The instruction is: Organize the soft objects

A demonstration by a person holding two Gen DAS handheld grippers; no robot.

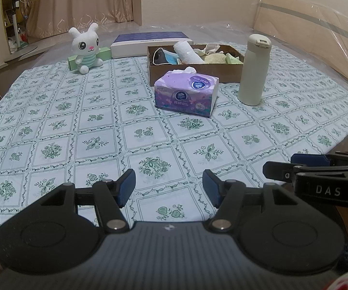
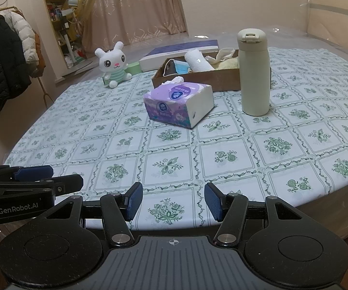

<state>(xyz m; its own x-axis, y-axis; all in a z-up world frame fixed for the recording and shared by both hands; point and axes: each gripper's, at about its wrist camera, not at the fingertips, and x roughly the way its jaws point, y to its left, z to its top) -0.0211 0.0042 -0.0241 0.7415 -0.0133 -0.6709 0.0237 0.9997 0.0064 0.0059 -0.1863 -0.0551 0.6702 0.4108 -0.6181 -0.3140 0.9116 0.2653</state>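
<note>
A purple tissue pack (image 1: pixel 186 92) (image 2: pixel 178 101) lies mid-table in front of a brown cardboard box (image 1: pixel 164 72) (image 2: pixel 222 82). The box holds a face mask (image 1: pixel 166 56) (image 2: pixel 174 68), a white rolled towel (image 1: pixel 189 52) (image 2: pixel 198 62) and crumpled cloths (image 1: pixel 212 49). A white plush rabbit (image 1: pixel 86 48) (image 2: pixel 114 64) sits at the far left. My left gripper (image 1: pixel 169 188) hovers open over the near table edge with nothing between its fingers. My right gripper (image 2: pixel 172 201) is open and empty too, beside the left one.
A tall cream flask (image 1: pixel 253 70) (image 2: pixel 254 72) stands right of the tissue pack. A flat purple-and-white box (image 1: pixel 149 42) (image 2: pixel 181 52) and a green box (image 1: pixel 104 53) lie behind. The patterned tablecloth (image 1: pixel 77 125) covers a round table. Coats (image 2: pixel 2 58) hang at left.
</note>
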